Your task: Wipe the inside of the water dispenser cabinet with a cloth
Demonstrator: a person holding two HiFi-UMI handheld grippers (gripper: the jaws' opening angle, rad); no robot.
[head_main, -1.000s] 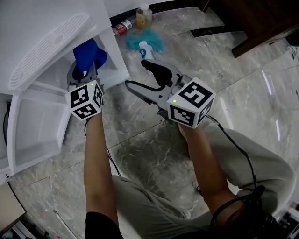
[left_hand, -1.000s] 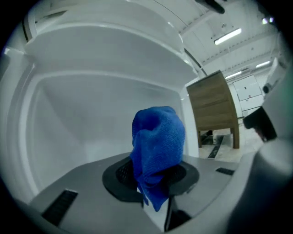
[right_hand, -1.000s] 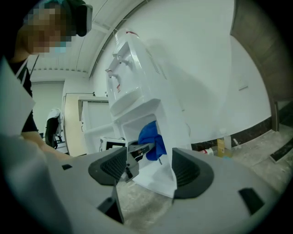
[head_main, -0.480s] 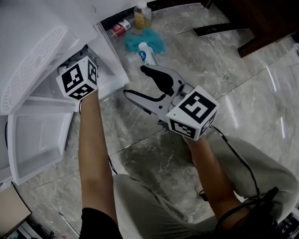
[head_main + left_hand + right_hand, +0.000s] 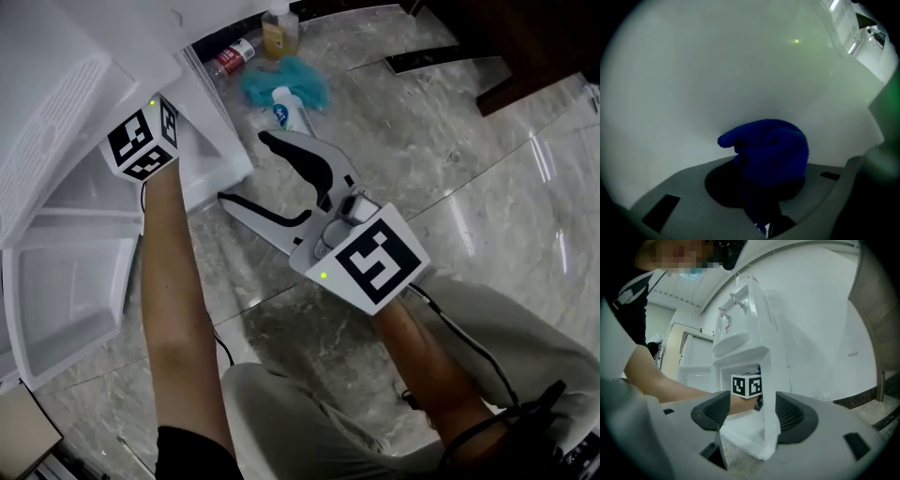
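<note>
Since a second ago the left gripper (image 5: 759,201) has gone from the mouth of the water dispenser cabinet (image 5: 214,141) toward the upper left of the head view and deeper inside. I judge the wiping is now beginning. The blue cloth (image 5: 771,150) sits bunched between its jaws, which are closed on it, close before the white inner wall. The right gripper (image 5: 248,171) waits at centre, jaws wide apart and holding nothing.
</note>
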